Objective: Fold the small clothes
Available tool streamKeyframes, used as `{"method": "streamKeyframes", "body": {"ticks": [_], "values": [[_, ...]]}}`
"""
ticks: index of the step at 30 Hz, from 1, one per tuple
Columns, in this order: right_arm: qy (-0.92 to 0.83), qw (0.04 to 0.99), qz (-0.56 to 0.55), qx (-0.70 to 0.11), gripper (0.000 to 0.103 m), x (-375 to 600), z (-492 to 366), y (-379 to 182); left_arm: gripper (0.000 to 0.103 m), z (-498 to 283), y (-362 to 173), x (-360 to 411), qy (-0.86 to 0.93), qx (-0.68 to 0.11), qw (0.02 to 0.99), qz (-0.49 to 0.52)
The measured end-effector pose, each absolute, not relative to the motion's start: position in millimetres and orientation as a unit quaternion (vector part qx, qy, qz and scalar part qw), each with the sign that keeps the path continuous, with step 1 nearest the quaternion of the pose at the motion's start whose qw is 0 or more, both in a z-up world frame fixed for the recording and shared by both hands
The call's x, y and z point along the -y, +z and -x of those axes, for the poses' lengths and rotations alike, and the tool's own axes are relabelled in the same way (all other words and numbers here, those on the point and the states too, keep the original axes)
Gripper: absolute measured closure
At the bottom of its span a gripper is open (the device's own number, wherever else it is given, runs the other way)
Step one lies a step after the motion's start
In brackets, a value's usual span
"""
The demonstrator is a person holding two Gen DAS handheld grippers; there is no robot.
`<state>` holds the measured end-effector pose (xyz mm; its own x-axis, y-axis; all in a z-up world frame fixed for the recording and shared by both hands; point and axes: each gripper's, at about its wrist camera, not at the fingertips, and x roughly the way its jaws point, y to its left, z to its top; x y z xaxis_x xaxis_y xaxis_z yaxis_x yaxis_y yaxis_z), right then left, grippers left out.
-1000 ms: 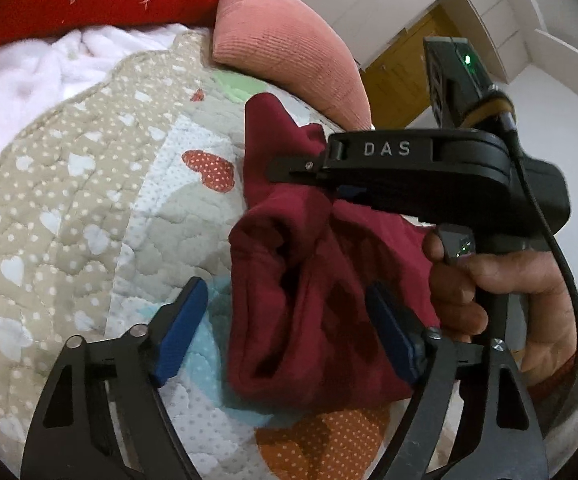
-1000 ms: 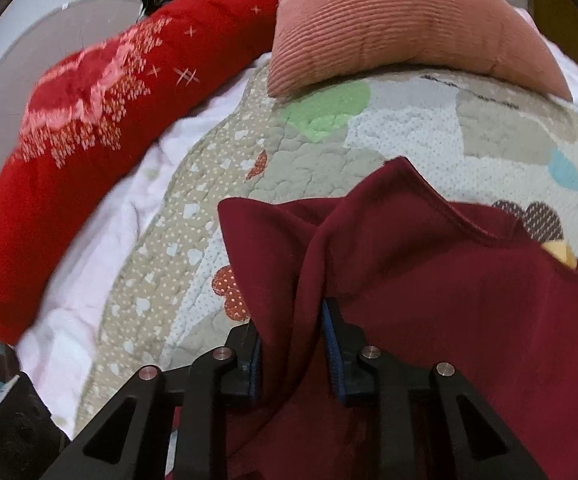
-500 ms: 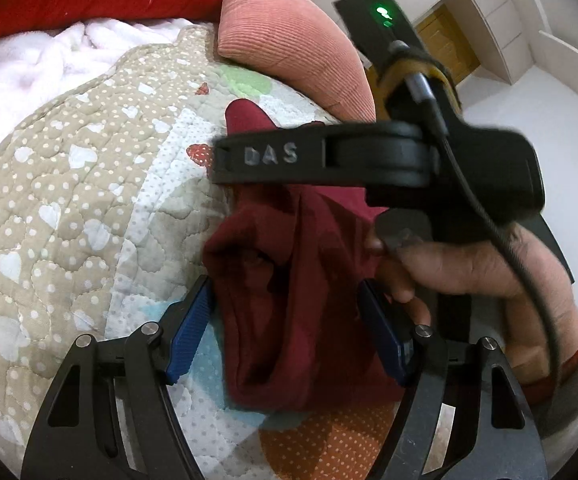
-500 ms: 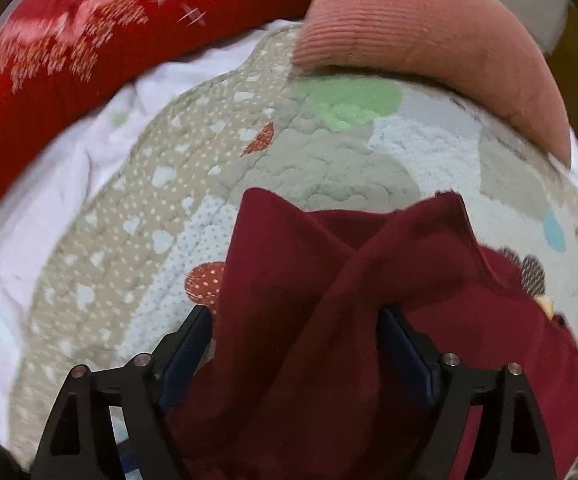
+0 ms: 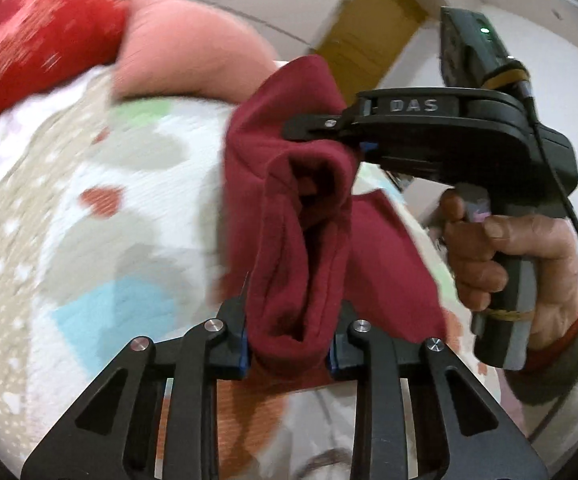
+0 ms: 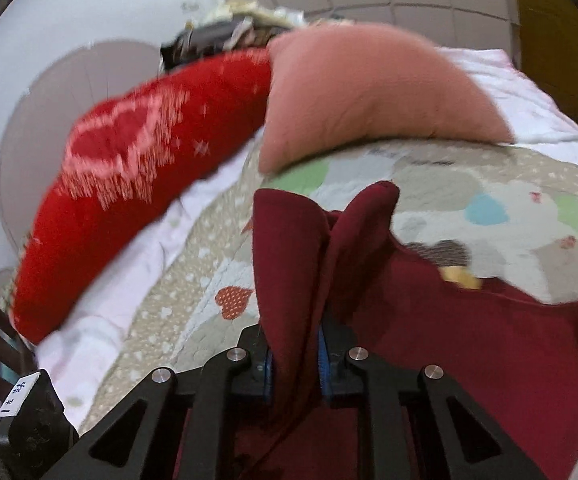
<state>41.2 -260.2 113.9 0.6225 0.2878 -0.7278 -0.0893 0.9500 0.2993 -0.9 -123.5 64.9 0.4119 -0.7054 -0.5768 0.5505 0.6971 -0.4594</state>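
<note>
A dark red garment hangs bunched above a patchwork quilt. My left gripper is shut on its lower fold. My right gripper is shut on another fold of the same garment; it also shows in the left wrist view, pinching the garment's upper part, held in a hand. The rest of the garment lies on the quilt to the right. Both views are motion-blurred.
A pink corduroy pillow and a red patterned cushion lie at the head of the bed. A white blanket borders the quilt on the left. A wooden door stands behind.
Both grippers have closed on the garment: the left was open around it, the right opened half a second ago and shut again. The garment is lifted off the quilt.
</note>
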Motion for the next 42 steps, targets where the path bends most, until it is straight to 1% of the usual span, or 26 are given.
{"method": "streamKeyframes", "body": {"ticks": [4, 7, 11, 15, 17, 19, 21, 22, 24, 27, 29, 33, 36, 37, 39, 40, 42], "values": [[0.092, 0.903, -0.150, -0.391, 0.088, 317, -3, 136, 0.078, 20, 85, 181, -0.410, -0.380, 0.827, 0.058], [0.070, 0.907, -0.161, -0.382, 0.088, 357, 19, 138, 0.078, 34, 81, 224, -0.433, -0.384, 0.815, 0.033], [0.024, 0.900, -0.185, -0.393, 0.088, 421, 51, 115, 0.078, 48, 55, 276, -0.449, -0.412, 0.793, 0.008], [-0.031, 0.884, -0.200, -0.422, 0.089, 459, 58, 73, 0.078, 57, 34, 302, -0.437, -0.431, 0.789, -0.035], [-0.036, 0.873, -0.221, -0.433, 0.089, 467, 54, 52, 0.077, 60, 35, 301, -0.431, -0.432, 0.791, -0.052], [-0.035, 0.875, -0.244, -0.417, 0.087, 475, 56, 47, 0.070, 64, 45, 291, -0.431, -0.434, 0.788, -0.066], [-0.045, 0.878, -0.255, -0.404, 0.073, 482, 63, 54, 0.056, 68, 60, 276, -0.426, -0.424, 0.796, -0.071], [-0.060, 0.880, -0.252, -0.399, 0.071, 485, 70, 61, 0.053, 73, 69, 271, -0.424, -0.412, 0.803, -0.072], [-0.064, 0.890, -0.241, -0.382, 0.070, 486, 87, 79, 0.045, 76, 81, 250, -0.413, -0.380, 0.825, -0.073], [-0.025, 0.907, -0.221, -0.357, 0.070, 470, 110, 102, 0.044, 70, 85, 229, -0.379, -0.351, 0.854, -0.060], [0.007, 0.911, -0.196, -0.362, 0.070, 446, 113, 106, 0.044, 55, 75, 227, -0.347, -0.369, 0.860, -0.052], [0.046, 0.909, -0.146, -0.388, 0.070, 408, 112, 94, 0.044, 38, 42, 235, -0.329, -0.414, 0.847, -0.047], [-0.010, 0.901, -0.070, -0.428, 0.070, 400, 119, 65, 0.044, 41, 17, 238, -0.322, -0.437, 0.838, -0.057], [-0.023, 0.894, -0.069, -0.442, 0.070, 405, 120, 55, 0.044, 44, 14, 236, -0.324, -0.439, 0.836, -0.054], [-0.008, 0.885, -0.126, -0.448, 0.071, 423, 130, 37, 0.044, 43, 14, 235, -0.325, -0.438, 0.836, -0.054], [0.003, 0.884, -0.157, -0.440, 0.071, 431, 135, 34, 0.044, 45, 17, 234, -0.325, -0.439, 0.836, -0.055], [0.012, 0.884, -0.175, -0.432, 0.070, 437, 141, 39, 0.044, 46, 27, 231, -0.322, -0.436, 0.838, -0.054]]}}
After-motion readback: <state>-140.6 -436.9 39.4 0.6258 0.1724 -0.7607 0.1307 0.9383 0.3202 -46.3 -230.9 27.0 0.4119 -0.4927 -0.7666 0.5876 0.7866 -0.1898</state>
